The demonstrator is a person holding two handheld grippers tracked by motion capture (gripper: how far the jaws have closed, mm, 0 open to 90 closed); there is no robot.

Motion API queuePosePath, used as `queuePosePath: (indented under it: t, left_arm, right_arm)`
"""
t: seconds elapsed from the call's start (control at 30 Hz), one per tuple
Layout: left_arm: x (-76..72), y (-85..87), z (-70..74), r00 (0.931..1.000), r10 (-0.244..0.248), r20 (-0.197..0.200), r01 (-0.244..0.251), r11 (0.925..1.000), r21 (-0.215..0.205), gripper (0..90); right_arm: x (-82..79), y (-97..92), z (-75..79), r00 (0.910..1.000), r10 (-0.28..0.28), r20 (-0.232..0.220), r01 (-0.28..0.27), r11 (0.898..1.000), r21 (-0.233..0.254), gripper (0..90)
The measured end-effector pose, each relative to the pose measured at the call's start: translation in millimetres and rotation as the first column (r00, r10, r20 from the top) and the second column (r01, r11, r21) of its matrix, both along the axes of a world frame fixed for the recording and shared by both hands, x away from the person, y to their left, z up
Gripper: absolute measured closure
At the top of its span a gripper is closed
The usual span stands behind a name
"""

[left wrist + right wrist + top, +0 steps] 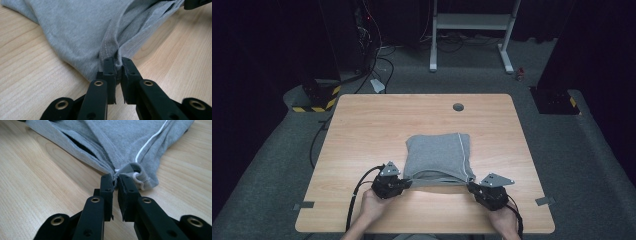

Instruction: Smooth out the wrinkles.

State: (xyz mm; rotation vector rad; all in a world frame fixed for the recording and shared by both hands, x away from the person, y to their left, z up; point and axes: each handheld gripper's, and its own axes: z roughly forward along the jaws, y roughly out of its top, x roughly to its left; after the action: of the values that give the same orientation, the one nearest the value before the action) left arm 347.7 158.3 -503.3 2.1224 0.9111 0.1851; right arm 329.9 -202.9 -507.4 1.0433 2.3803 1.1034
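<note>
Dark floor surrounds a wooden table (362, 130) where a folded grey garment (438, 155) lies toward the near edge. The left gripper (408, 183) and right gripper (472, 187) each clamp one of its near corners.

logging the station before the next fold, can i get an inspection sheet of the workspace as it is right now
surface: light wooden table, bare around the cloth, with a round cable port near its far edge
job's things: folded grey garment with a white stripe, lying flat near the middle, its near edge gathered at both corners
clutter: nothing seen on the table
grippers: left gripper shut on the garment's near left corner; right gripper shut on its near right corner
cables: a black cable trails from the left gripper over the near edge; loose cables on the floor beyond
surroundings: grey carpet, a white stand behind the table, yellow-and-black striped bases at the far left
</note>
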Motion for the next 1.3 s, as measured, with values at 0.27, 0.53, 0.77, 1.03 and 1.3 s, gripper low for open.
queuePosePath:
  t: [0.27,0.53,0.77,1.03,1.3]
  left_arm:
    - [-11.6,3.0,-6.9,1.0000,0.000,-0.004,0.000,1.0000,-0.001,80.3]
    - [-23.0,17.3,-2.3,0.9994,0.035,0.007,-0.034,0.9982,-0.049,69.9]
    - [-14.8,19.6,3.5,0.9965,0.081,0.018,-0.080,0.9943,-0.071,59.5]
    - [13.9,-13.7,-2.9,0.9952,0.094,0.029,-0.094,0.9955,0.013,46.8]
    - [1.6,-15.5,-11.7,0.9955,0.064,0.070,-0.074,0.9866,0.146,45.9]
  right_arm:
    - [-8.3,-4.0,2.5,1.0000,-0.001,-0.002,0.001,1.000,0.002,77.8]
    - [-5.7,-11.2,16.6,0.9992,-0.035,0.020,0.034,0.999,0.040,75.9]
    - [20.3,-0.2,20.2,0.9975,-0.069,-0.016,0.070,0.996,0.047,69.1]
    - [53.9,23.3,5.8,0.9916,-0.114,-0.062,0.110,0.992,-0.060,72.3]
    - [46.8,12.5,3.6,0.9928,-0.111,-0.045,0.106,0.989,-0.104,87.0]
